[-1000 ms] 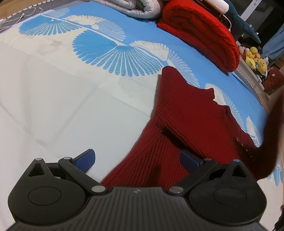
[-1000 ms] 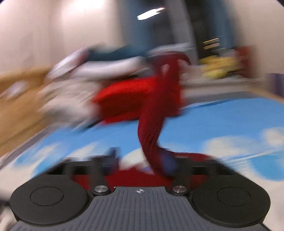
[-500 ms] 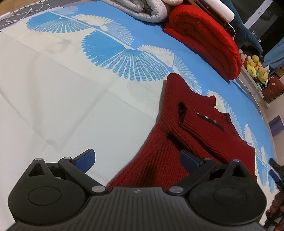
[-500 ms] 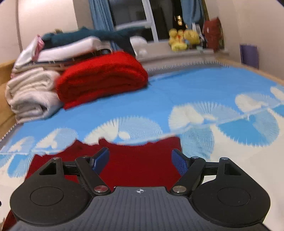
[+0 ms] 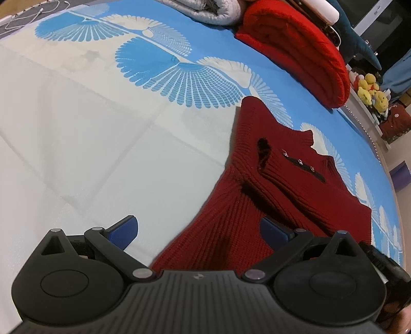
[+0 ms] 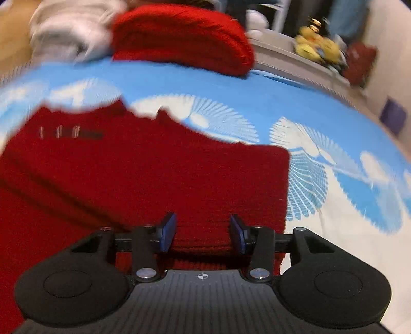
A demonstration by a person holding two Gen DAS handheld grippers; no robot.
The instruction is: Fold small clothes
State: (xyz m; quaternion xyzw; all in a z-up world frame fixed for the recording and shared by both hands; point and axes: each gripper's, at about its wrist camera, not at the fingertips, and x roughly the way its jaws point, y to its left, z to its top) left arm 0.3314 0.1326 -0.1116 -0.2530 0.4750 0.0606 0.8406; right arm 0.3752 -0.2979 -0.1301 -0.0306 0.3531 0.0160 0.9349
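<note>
Sleeve's come down since a second ago and is now lying across the dark red sweater (image 5: pixel 287 185) on the blue-and-white bedspread (image 5: pixel 102 128), left gripper (image 5: pixel 199 228) hanging wide apart over its near edge. Right view (blurry): right gripper (image 6: pixel 203 232) has been closing, jaws half apart, straddling the hem, not pinching.

A bedroom in a home. The work surface is a bed (image 5: pixel 77 133) spread with a white sheet printed with blue fan shapes. At the bed's far edge lie a rolled bright red blanket (image 5: pixel 295 48) and folded grey and white bedding (image 5: pixel 205 10). Beyond the bed, a ledge (image 6: pixel 290 54) carries yellow plush toys (image 5: pixel 370 88), with blue curtains (image 6: pixel 346 18) behind it.
</note>
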